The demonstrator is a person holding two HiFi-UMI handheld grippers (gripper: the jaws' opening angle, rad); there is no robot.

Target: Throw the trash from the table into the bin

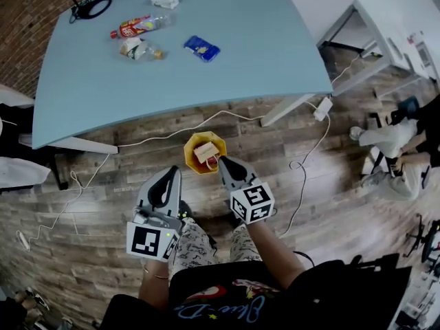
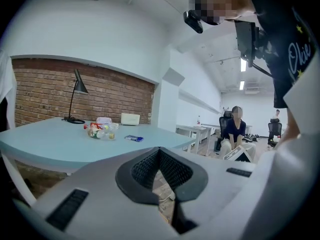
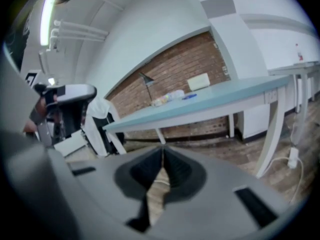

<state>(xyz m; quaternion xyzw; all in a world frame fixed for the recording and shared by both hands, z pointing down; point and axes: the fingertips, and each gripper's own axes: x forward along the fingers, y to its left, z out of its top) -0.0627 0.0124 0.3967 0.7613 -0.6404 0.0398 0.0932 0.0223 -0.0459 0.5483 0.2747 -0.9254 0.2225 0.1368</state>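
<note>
We record the left hand-held gripper (image 1: 167,177) and right hand-held gripper (image 1: 222,163) clenched, empty; yellow faceted bin (image 1: 190,145) on plank floor (image 1: 96,212); smooth blue tabletop (image 1: 261,47).

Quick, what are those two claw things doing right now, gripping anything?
Left gripper: closed, holding nothing.
Right gripper: closed, holding nothing.

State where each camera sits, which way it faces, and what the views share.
Head view: on the head, steeply down at yellow bin, blue table; left gripper, right gripper, legs show.
Left gripper view: on left gripper, toward the table; shut jaws, person's shirt show.
Right gripper view: on right gripper, toward the table; shut jaws show.
All share the table.
</note>
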